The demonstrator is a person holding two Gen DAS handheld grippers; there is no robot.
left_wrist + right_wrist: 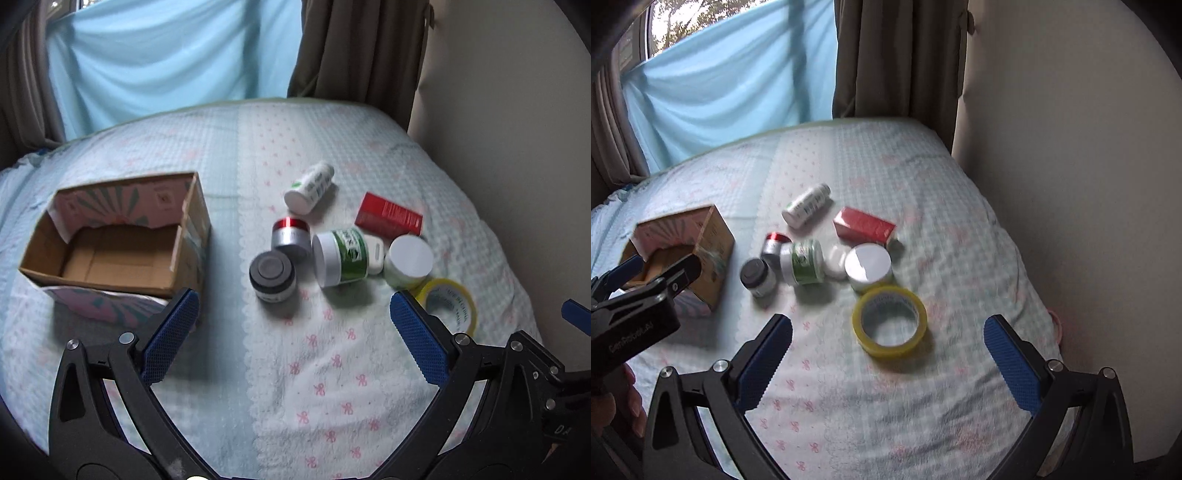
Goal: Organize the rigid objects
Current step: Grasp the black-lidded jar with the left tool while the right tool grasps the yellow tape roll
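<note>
An open cardboard box [110,254] stands on the bed at the left, empty inside. To its right lie a dark-lidded jar [272,276], a red-topped silver jar [291,236], a green jar on its side [341,256], a white bottle on its side [309,188], a red box [388,215], a white-lidded jar [409,260], and a yellow tape roll [890,321]. My left gripper [293,328] is open and empty, hovering in front of the jars. My right gripper [888,354] is open and empty, just in front of the tape roll.
The bed [295,369] has a pale blue and pink patterned cover. A blue cloth [166,59] and brown curtains [354,48] hang behind it. A beige wall [1071,184] runs along the right edge. A small white item [376,254] lies between the jars.
</note>
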